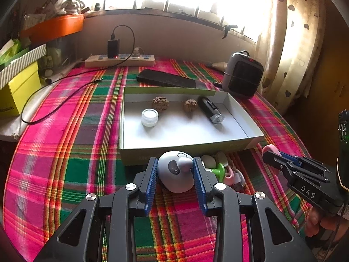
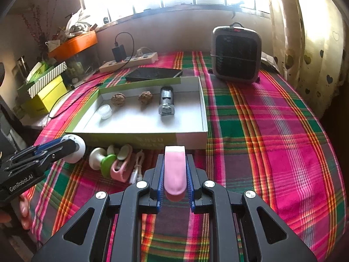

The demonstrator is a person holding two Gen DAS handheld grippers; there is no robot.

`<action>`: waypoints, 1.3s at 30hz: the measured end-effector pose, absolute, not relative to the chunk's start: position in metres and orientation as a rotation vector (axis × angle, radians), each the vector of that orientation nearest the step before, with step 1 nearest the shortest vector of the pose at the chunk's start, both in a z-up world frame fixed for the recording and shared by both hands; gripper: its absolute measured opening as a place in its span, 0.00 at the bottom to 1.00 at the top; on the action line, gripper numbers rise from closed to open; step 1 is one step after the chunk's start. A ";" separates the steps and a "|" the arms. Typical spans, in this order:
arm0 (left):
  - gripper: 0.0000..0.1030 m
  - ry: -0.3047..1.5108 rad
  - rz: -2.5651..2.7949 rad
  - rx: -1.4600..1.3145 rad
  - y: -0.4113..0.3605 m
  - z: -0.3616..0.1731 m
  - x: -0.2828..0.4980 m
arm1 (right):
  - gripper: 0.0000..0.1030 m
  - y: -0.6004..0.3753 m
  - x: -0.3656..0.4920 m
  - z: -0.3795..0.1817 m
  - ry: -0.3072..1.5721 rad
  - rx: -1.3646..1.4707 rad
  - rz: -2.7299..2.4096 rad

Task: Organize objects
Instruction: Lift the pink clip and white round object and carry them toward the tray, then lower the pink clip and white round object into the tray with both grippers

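A shallow white cardboard tray lies on the plaid cloth. It holds a small clear jar, two walnuts, and a black cylinder. My left gripper is shut on a grey rounded gadget just before the tray's near wall. My right gripper is shut on a pink oblong item near the tray's front right corner. A small pile of pink, green and white clips lies between the grippers.
A grey fan heater stands behind the tray on the right. A black phone, a power strip with charger and a cable lie at the back. Yellow and orange boxes stack at the left.
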State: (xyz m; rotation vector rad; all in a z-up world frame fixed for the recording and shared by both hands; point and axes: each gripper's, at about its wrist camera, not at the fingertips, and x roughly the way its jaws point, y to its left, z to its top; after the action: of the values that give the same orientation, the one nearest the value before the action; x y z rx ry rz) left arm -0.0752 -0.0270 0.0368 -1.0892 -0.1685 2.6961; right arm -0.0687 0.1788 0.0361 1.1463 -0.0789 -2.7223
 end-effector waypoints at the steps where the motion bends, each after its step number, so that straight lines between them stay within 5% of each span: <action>1: 0.29 -0.170 2.697 -1.084 -0.027 0.038 -0.075 | 0.18 0.178 -0.069 0.038 -0.078 1.140 -2.721; 39: 0.29 -0.192 2.709 -1.102 -0.035 0.040 -0.127 | 0.18 0.134 -0.131 0.052 0.011 1.082 -2.614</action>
State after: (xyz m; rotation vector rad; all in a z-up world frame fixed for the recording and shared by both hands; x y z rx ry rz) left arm -0.1267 -0.0350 0.0396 -1.1024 -0.1922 2.7093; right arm -0.1308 0.1341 0.0519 1.0820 0.0109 -2.6138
